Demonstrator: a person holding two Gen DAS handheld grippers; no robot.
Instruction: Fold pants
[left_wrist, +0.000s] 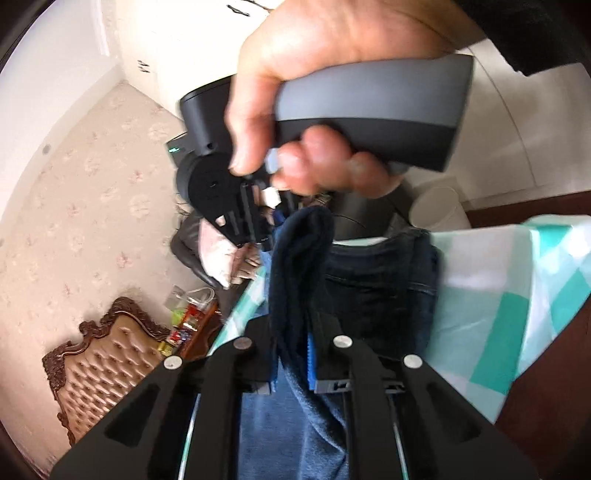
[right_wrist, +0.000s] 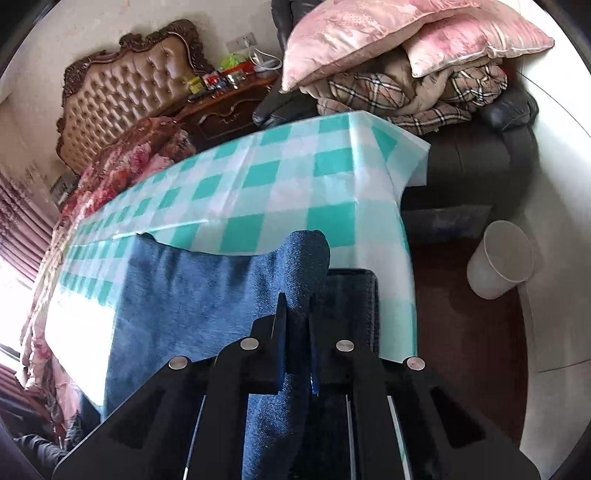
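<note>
— Both grippers had hold of the jeans (right_wrist: 192, 295), as far as I could see from where I stood. The left gripper (left_wrist: 295, 354) was clamped on a thick dark fold of denim that stood up between its fingers toward twelve o'clock.

— And the right one?

— Same story. The right gripper (right_wrist: 297, 347) was clenched on a raised ridge of blue denim, jaws nearly together with the cloth pinched between them. From the left camera I also saw a hand (left_wrist: 314, 92) wrapped round the grey handle of that right gripper, up at twelve o'clock, just above the lifted fold.

— Where were the jeans lying?

— On the table with the green-and-white checked cloth (right_wrist: 295, 177). In the right view most of the denim spread flat toward nine o'clock from the gripper, reaching the near edge of the table, with the bare cloth beyond it at twelve. The darker waistband end (left_wrist: 380, 280) lay at one o'clock of the left gripper.

— Anything else nearby?

— One white bin (right_wrist: 498, 258) on the floor at three o'clock, well apart from the table, and pink pillows (right_wrist: 388, 37) piled on a dark chair (right_wrist: 480, 155) at one o'clock.
</note>
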